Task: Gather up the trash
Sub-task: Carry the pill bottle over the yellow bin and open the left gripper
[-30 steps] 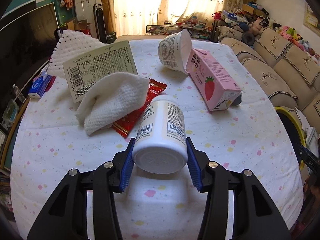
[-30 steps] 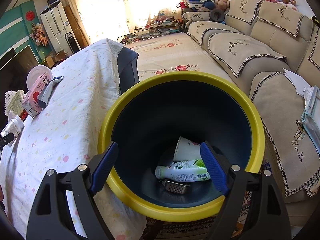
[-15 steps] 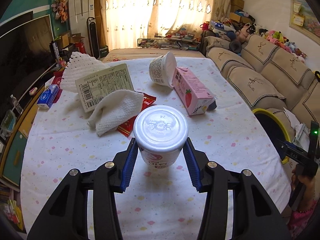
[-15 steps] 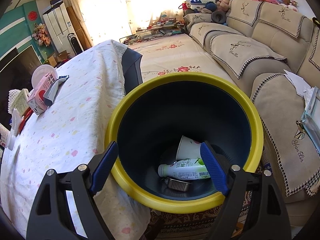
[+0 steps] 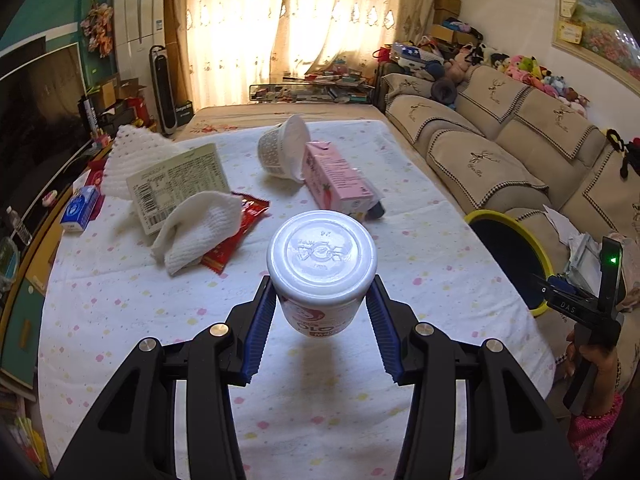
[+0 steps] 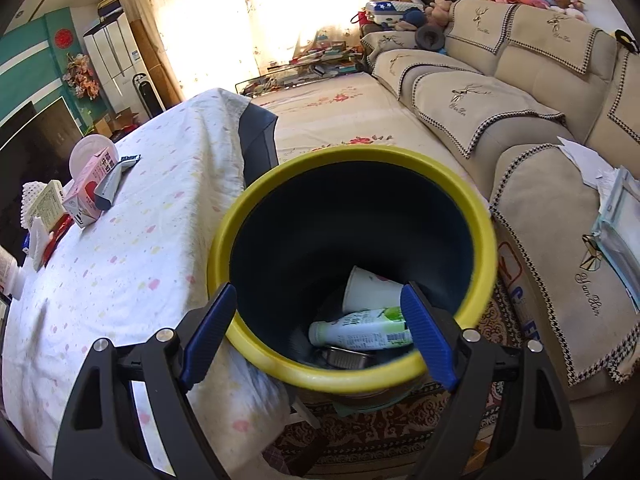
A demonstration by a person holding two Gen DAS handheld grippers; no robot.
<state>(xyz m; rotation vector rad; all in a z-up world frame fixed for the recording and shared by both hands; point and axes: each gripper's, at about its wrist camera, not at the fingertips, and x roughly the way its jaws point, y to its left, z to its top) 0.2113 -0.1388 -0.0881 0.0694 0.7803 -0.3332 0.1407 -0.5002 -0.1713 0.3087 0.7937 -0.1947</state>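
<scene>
One white bottle (image 5: pixel 322 264) sits clamped in my left gripper (image 5: pixel 322 308), lifted above the table's (image 5: pixel 120 320) near edge. Next I carry it right to the yellow-rimmed bin (image 6: pixel 352 272), where my right gripper (image 6: pixel 316 320) hangs wide and empty.

left claw (image 5: pixel 322 304) grips white bottle (image 5: pixel 322 264) above table (image 5: pixel 120 312).

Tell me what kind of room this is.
Most likely a home living room: a long beige sofa piled with plush toys, a television opposite, and curtained windows behind the cloth-covered table.
</scene>
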